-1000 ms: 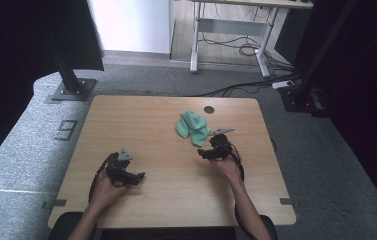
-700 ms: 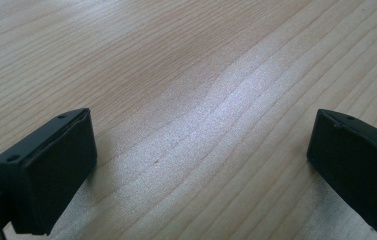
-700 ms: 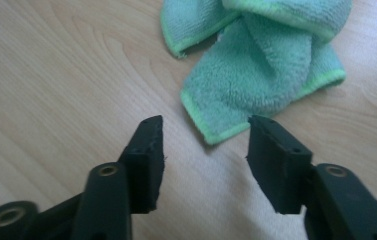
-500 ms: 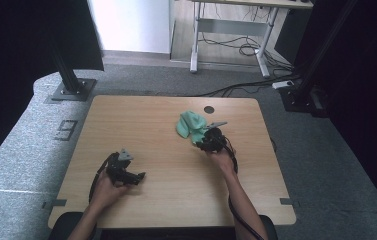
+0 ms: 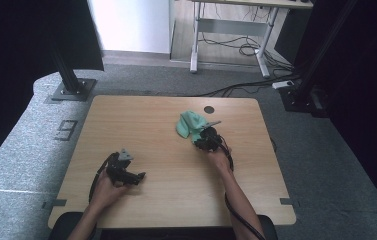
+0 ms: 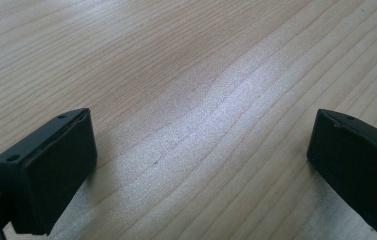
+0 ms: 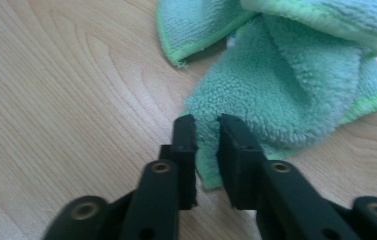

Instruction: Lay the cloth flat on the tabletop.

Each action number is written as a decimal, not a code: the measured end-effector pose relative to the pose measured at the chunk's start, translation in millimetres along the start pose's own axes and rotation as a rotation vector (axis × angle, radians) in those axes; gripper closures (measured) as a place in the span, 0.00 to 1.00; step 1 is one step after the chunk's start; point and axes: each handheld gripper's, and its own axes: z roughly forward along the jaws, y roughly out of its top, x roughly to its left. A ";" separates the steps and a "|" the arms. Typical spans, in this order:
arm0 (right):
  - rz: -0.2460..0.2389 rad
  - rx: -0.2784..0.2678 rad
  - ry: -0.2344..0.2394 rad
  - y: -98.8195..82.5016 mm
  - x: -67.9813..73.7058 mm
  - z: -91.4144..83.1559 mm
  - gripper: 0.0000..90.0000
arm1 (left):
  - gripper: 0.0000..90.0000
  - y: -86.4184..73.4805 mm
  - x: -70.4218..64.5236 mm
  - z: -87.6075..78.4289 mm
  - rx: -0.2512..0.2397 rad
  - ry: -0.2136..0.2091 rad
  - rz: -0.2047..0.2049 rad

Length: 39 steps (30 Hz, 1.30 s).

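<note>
We're looking down on a light wooden table point(image 5: 146, 120), bare across most of its top, with a small dark round hole point(image 5: 209, 109) near the far edge. Just this side of that hole lies a crumpled green cloth point(image 5: 190, 124), right of centre on the far half. Our right gripper point(image 5: 201, 140) is down at the cloth's near edge, and in the right gripper view its jaws are clamped on a fold of the green cloth point(image 7: 286, 85), fabric pinched between them. Over at the near left, our left gripper point(image 5: 137, 176) rests low on the table, well apart from the cloth, jaws spread wide over bare wood point(image 6: 196, 100).
</note>
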 end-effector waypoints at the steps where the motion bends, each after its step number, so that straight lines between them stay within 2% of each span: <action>1: 0.000 0.000 0.000 0.0 0.0 0.0 0.88 | 0.00 0.0 0.0 0.0 0.000 0.000 0.000; 3: 0.015 0.001 0.012 -1.7 -1.0 -1.3 0.94 | 0.00 0.1 -0.2 0.1 0.000 0.001 -0.001; 6: 0.011 0.001 0.029 -6.9 0.8 -5.3 0.96 | 0.00 0.2 -0.3 0.1 0.001 0.001 -0.002; 17: 0.030 0.005 0.057 -24.0 16.2 -18.7 0.97 | 0.00 0.4 -1.5 0.4 0.001 0.010 -0.011; 20: 0.048 0.000 0.080 -29.9 20.2 -22.5 0.97 | 0.00 0.5 -2.1 0.3 0.002 0.015 -0.015; 29: 0.020 -0.025 0.071 -48.0 37.9 -34.7 0.97 | 0.00 0.2 -6.3 0.1 0.001 0.027 -0.032; 39: -0.022 -0.049 0.074 -73.5 60.0 -53.1 0.97 | 0.02 0.8 -16.8 0.4 -0.002 -0.002 0.004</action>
